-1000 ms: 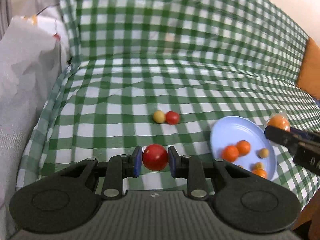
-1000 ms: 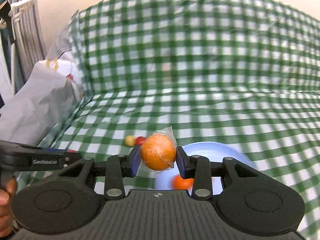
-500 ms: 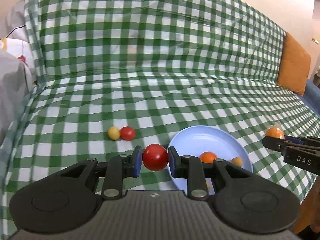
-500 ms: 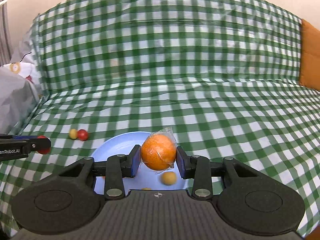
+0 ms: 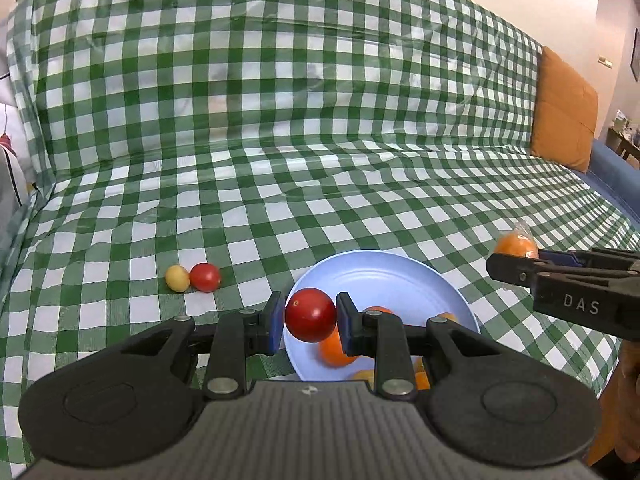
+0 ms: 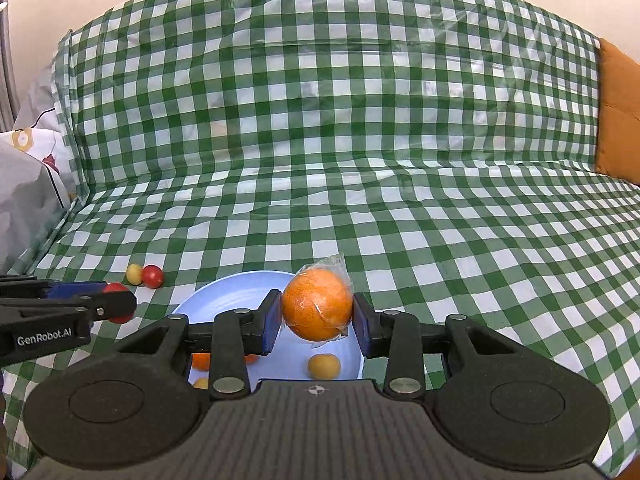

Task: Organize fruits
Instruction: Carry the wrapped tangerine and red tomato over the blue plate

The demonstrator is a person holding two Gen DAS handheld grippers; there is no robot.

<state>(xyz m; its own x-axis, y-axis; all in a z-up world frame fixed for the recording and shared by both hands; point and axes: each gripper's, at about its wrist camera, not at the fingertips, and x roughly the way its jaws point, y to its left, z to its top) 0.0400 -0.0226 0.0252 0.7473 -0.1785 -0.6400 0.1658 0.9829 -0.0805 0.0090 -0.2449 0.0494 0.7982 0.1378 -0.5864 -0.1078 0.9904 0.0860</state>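
Both tongs loaded: left gripper pinches a red tomato, right gripper a wrapped orange, above the blue plate. Looks like drop-off time; lower, then release.

Left gripper: level, pointing forward, both blue pads pressed against a red tomato held between them, fingers close together. From the right wrist view the same gripper enters at the left edge, side-on, tomato just visible at its tip.

Right gripper: level, also pointing forward, pads clamped on a plastic-wrapped orange; fingers set wider apart than the left pair. In the left wrist view it reaches in from the right edge, side-on, orange at its tip. The two grippers sit side by side, apart, at similar height.
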